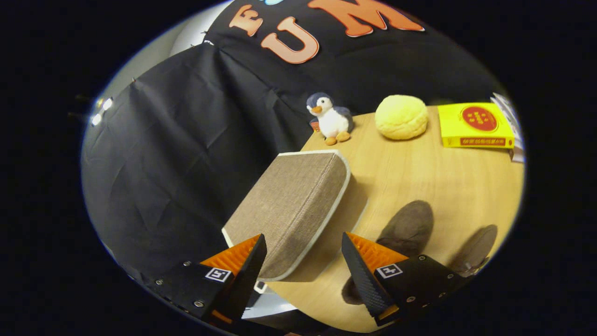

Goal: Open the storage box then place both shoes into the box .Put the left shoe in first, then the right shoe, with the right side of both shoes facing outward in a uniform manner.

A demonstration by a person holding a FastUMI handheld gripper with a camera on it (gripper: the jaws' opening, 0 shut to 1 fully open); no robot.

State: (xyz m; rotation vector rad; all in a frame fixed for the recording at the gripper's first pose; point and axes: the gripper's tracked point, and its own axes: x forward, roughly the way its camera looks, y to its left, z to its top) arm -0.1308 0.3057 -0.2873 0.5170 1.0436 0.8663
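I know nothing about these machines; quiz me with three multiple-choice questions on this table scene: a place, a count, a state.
1. Where is the plush penguin toy?
A. at the wooden table's far corner, beside the round yellow plush bun
B. on the yellow book
C. between the jaws

2. How many dark brown shoes lie on the table?
A. one
B. two
C. four

3. The brown fabric storage box with white trim is:
A. closed
B. wide open
C. upside down with shoes on it

Answers: 1 A, it stands next to the bun by the table edge. 2 B, two lie right of the box. 3 A, its lid sits flat; the gripper's jaws stand open around its near corner.
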